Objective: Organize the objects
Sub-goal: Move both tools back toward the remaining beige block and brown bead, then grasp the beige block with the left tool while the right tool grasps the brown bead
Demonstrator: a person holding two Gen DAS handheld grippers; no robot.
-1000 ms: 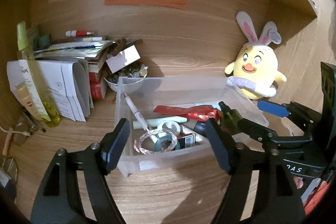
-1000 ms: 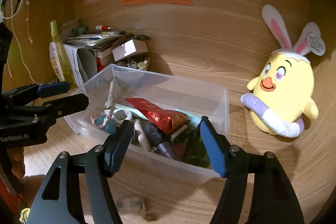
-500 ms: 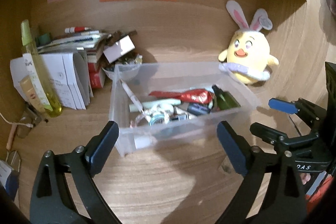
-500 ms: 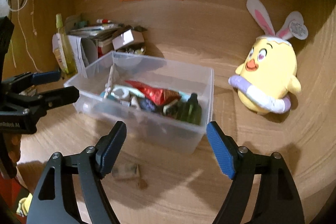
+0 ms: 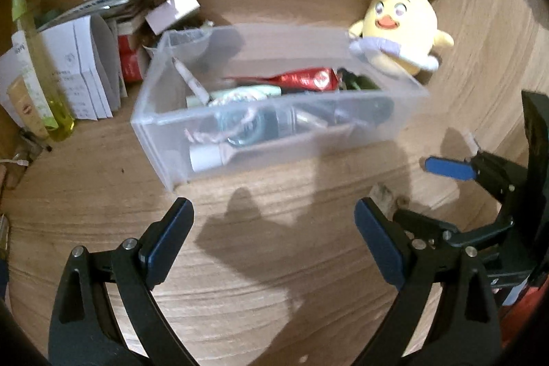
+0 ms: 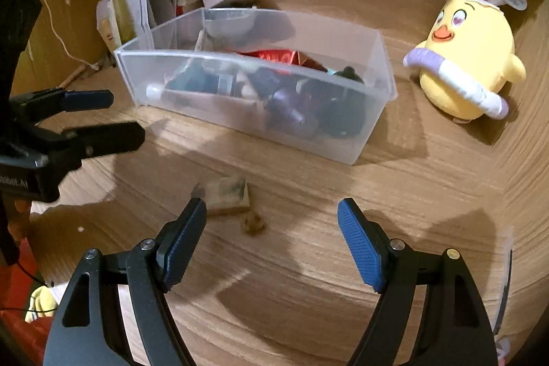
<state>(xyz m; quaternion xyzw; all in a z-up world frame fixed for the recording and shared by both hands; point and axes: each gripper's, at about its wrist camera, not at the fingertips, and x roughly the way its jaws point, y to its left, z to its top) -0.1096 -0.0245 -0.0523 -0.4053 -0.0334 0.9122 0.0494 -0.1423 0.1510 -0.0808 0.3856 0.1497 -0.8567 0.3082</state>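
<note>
I am holding both of my tools with their jaws spread wide and nothing between the pads: the left gripper is hanging over bare wooden desk, and the right gripper is pointing down at the two loose bits in front of the translucent plastic storage bin. The bin is sitting on the desk, already crowded with a shiny red foil packet, a white pen and tubes.

What I am worrying about is the small worn beige eraser block, which is lying just beside my right gripper's left pad, with a little brown crumb-like lump next to it (I cannot tell what that lump is). If I am closing from here, that pad is likely nudging the block away rather than straddling it. It is flat and low, so the pads may be scraping the desk and squeezing it out sideways.

The yellow plush chick with rabbit ears is standing to the bin's right, well apart. My left gripper is hovering near the right one, so the two may be colliding.
</note>
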